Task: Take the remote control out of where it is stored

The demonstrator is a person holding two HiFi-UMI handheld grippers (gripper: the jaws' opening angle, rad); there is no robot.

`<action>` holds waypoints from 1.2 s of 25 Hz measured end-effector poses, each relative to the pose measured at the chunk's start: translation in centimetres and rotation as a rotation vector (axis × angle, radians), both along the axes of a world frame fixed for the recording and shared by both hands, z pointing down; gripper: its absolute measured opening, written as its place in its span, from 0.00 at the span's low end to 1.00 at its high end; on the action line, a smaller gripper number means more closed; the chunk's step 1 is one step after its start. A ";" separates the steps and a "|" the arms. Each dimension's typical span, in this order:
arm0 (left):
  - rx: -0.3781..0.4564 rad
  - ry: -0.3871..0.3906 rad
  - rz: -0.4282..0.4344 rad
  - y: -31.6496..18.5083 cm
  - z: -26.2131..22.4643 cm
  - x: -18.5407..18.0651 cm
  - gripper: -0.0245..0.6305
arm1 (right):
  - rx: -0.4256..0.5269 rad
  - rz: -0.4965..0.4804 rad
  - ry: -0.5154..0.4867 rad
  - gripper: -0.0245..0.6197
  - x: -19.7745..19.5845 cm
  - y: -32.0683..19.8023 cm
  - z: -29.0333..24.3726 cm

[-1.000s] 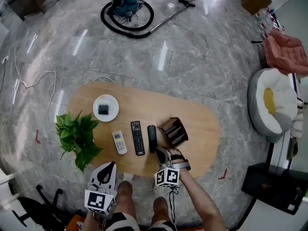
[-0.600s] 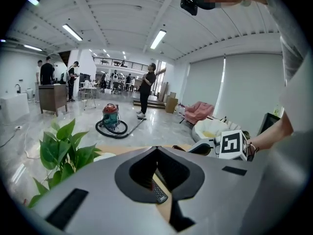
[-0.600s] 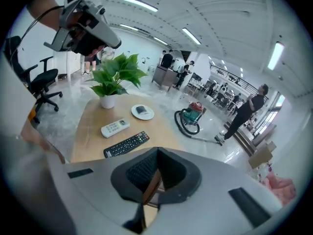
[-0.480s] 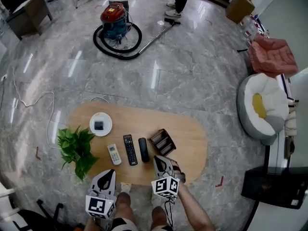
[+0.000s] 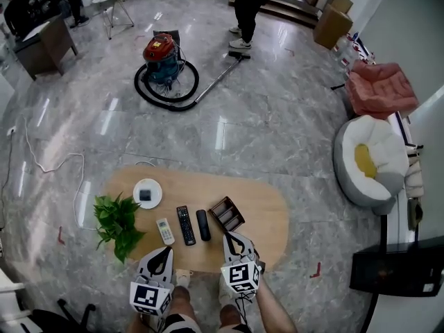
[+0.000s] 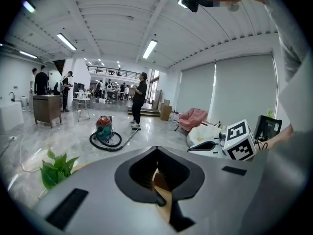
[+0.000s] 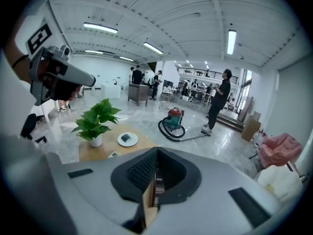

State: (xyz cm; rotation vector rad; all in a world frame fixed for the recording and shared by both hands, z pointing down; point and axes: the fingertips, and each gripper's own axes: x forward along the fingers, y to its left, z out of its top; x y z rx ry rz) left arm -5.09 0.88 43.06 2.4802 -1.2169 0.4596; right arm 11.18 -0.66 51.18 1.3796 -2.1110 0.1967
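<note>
Tongs on both sides are sitting clenched with nothing between them: in the left gripper view the left gripper (image 6: 157, 151) is showing its jaws meeting at the tips, and in the right gripper view the right gripper (image 7: 156, 151) is pressing its jaws flat together, with only a strip of wood showing through each opening behind the tips. From the head view I am looking steeply down on an oval wooden table (image 5: 267, 217). Both grippers are hanging over its near edge, the right one just on the near side of a brown slotted storage box (image 5: 227, 214), the left one further along, near the potted plant (image 5: 116, 220).

Three remotes are lying flat on the tabletop in a row, all outside the box. The plain dark remote control (image 5: 202, 225) is resting just beside the box on its left. Next to it a black remote with buttons (image 5: 185, 225) is lying, and beyond that a white remote (image 5: 165, 230). They are sitting near one another without touching, as far as I can tell.

Behind the white remote a white dish (image 5: 137, 189) is carrying a small dark object (image 5: 146, 195) that I cannot identify.

Out on the grey marble floor a red and teal vacuum cleaner (image 5: 159, 50) is standing with its hose curled round it, and a person in dark clothes (image 5: 248, 5) is standing by the far steps. A white beanbag (image 5: 374, 179) and a pink armchair (image 5: 380, 89) are sitting off to the right
</note>
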 end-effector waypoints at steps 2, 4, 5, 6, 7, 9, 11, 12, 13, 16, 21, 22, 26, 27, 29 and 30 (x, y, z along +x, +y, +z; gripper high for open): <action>0.020 0.003 0.000 0.2 -1.6 0.6 0.05 | 0.007 0.019 -0.034 0.05 0.3 0.3 -1.9; 0.038 0.005 0.000 0.5 -3.2 1.1 0.05 | 0.020 0.028 -0.058 0.05 0.4 0.7 -3.7; 0.047 0.005 0.000 0.7 -4.0 1.3 0.05 | 0.028 0.030 -0.068 0.05 0.4 1.0 -4.6; 0.055 0.004 0.000 1.0 -4.8 1.5 0.05 | 0.035 0.030 -0.079 0.05 0.3 1.3 -5.6; 0.064 0.004 -0.002 1.2 -5.6 1.7 0.05 | 0.043 0.029 -0.091 0.05 0.3 1.7 -6.5; 0.082 0.004 -0.008 1.8 -7.0 2.0 0.05 | 0.055 0.023 -0.118 0.05 0.3 2.4 -8.3; 0.096 0.003 -0.016 2.6 -8.3 2.2 0.05 | 0.064 0.020 -0.145 0.05 0.4 3.3 -9.8; 0.102 0.004 -0.020 3.1 -8.9 2.4 0.05 | 0.066 0.020 -0.155 0.05 0.5 3.8 -10.4; 0.107 0.007 -0.024 3.5 -9.4 2.6 0.05 | 0.070 0.020 -0.162 0.05 0.7 4.3 -11.0; 0.127 0.014 -0.035 4.9 -11.0 3.4 0.05 | 0.085 0.016 -0.179 0.05 1.5 5.7 -12.8; 0.156 0.005 -0.052 7.4 -13.3 3.8 0.05 | 0.114 0.009 -0.226 0.05 2.2 8.0 -15.9; 0.164 0.004 -0.056 7.8 -13.8 3.9 0.05 | 0.122 0.005 -0.230 0.05 2.3 8.5 -16.5; 0.206 0.002 -0.080 9.2 -15.8 3.9 0.05 | 0.158 -0.018 -0.248 0.05 2.5 9.9 -18.9; 0.214 0.002 -0.087 9.6 -16.3 3.8 0.05 | 0.167 -0.023 -0.254 0.05 2.5 10.3 -19.4; 0.229 0.003 -0.096 10.4 -17.1 3.8 0.05 | 0.186 -0.029 -0.269 0.05 2.5 10.9 -20.6; 0.235 0.003 -0.100 10.9 -17.5 3.9 0.05 | 0.195 -0.030 -0.277 0.05 2.6 11.3 -21.2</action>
